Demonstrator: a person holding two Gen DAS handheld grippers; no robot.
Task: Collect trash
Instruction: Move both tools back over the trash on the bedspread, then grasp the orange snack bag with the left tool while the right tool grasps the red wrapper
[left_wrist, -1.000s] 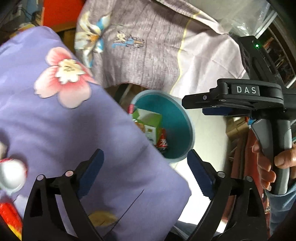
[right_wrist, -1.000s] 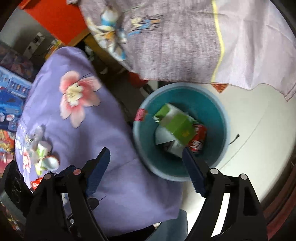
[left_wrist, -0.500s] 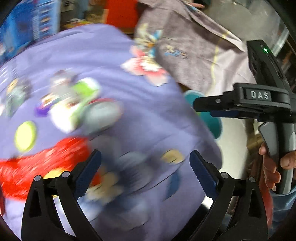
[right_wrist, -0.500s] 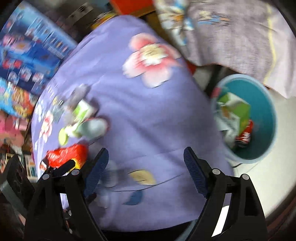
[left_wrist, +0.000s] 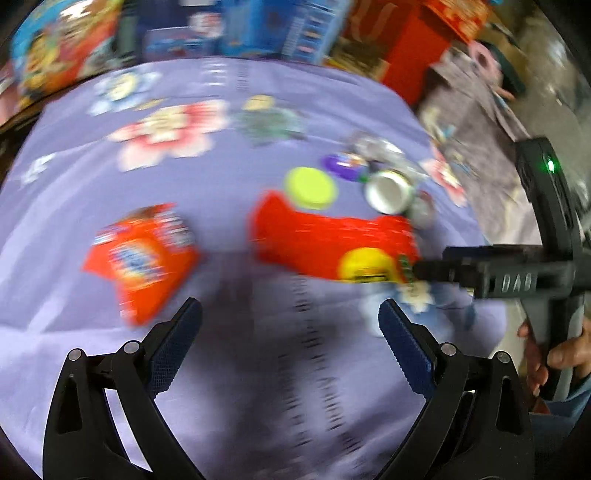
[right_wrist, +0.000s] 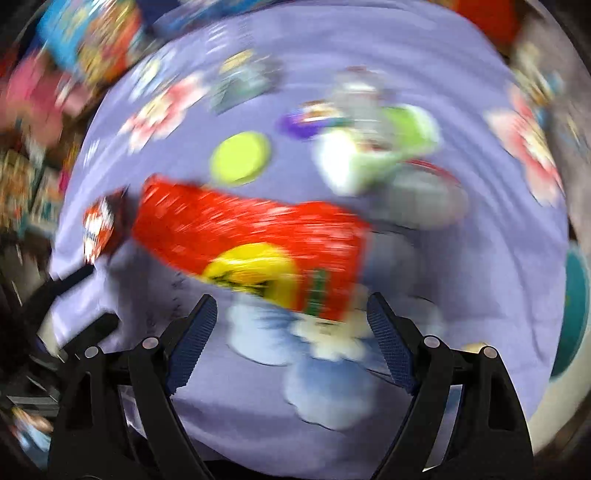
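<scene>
Both views are blurred by motion. Trash lies on a purple flowered cloth (left_wrist: 229, 369): a long red wrapper with a yellow patch (left_wrist: 332, 240), an orange snack bag (left_wrist: 142, 258), a yellow-green lid (left_wrist: 310, 186), a silver can (left_wrist: 388, 192) and a small purple wrapper (left_wrist: 340, 164). My left gripper (left_wrist: 290, 332) hangs open above bare cloth, short of the red wrapper. My right gripper (right_wrist: 291, 325) is open just short of the red wrapper (right_wrist: 251, 236), nothing between its fingers. The lid (right_wrist: 240, 157) and a green-and-white crushed can (right_wrist: 373, 155) lie beyond. The right gripper's body (left_wrist: 517, 280) shows at the left view's right edge.
Coloured boxes (left_wrist: 258, 29) stand behind the cloth. A teal bin (right_wrist: 574, 314) shows at the right edge of the right wrist view. A person's hand (left_wrist: 554, 354) holds the right gripper's handle. A grey patterned cloth (left_wrist: 480, 96) lies at the far right.
Both grippers swept left from over the teal bin to over the purple cloth. The bin has left the left view; the red wrapper, lid and cans now lie ahead. Both jaws stayed open.
</scene>
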